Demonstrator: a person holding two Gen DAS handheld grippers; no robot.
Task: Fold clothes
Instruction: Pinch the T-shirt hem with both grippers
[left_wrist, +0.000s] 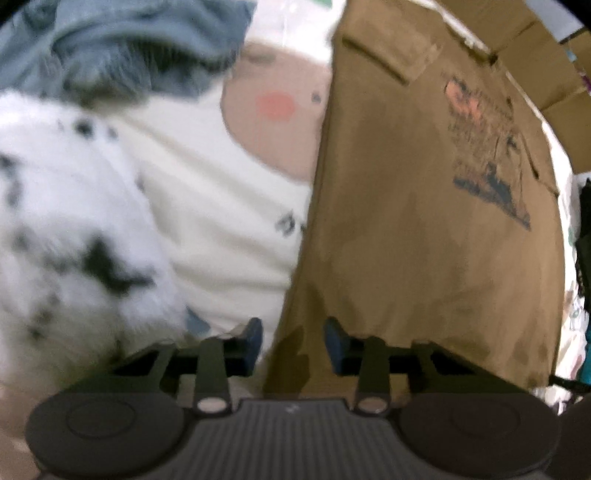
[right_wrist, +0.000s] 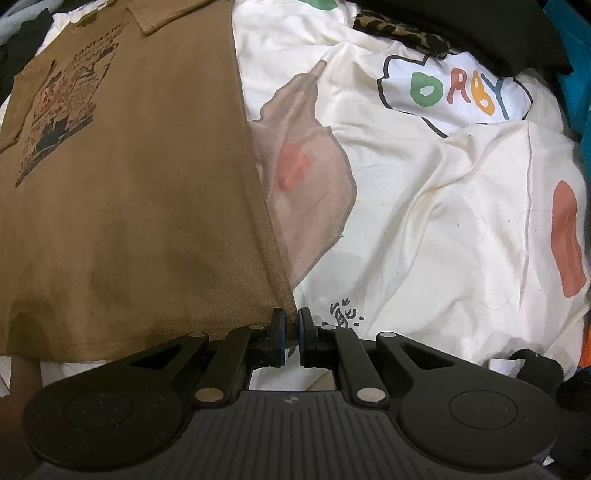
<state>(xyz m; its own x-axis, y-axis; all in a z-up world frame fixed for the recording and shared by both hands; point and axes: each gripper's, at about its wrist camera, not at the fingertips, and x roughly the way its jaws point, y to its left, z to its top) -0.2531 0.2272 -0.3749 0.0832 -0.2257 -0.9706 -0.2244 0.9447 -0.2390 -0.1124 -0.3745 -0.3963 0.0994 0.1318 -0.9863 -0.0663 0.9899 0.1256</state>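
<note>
Your right gripper had its pads pressed together on the near right corner of the brown shirt, with only a sliver of hem between them. Your left gripper stood apart, straddling the shirt's near left corner without pinching it, one pad over the cream sheet and the other over brown cloth.

The shirt lay print side up on the printed sheet, its body narrowed to a long panel with straight side edges, and flaps that looked like sleeves turned in near the far end beside the print. That fits a shirt with its sides already folded in and waiting for the bottom-to-top fold; it also fits one being tugged flat.

The risks, as I judged them:
- The right hold was so shallow that the hem could have slipped out under any pull, dropping that corner.
- With the left jaws apart, a lift from the right alone would have dragged the shirt askew and spoiled the straight edges.
- The left pad beside the shirt sat over the sheet, so closing there could have caught sheet along with shirt.
- A white speckled fluffy piece and a blue garment lay left of the shirt, close enough to snag.
</note>
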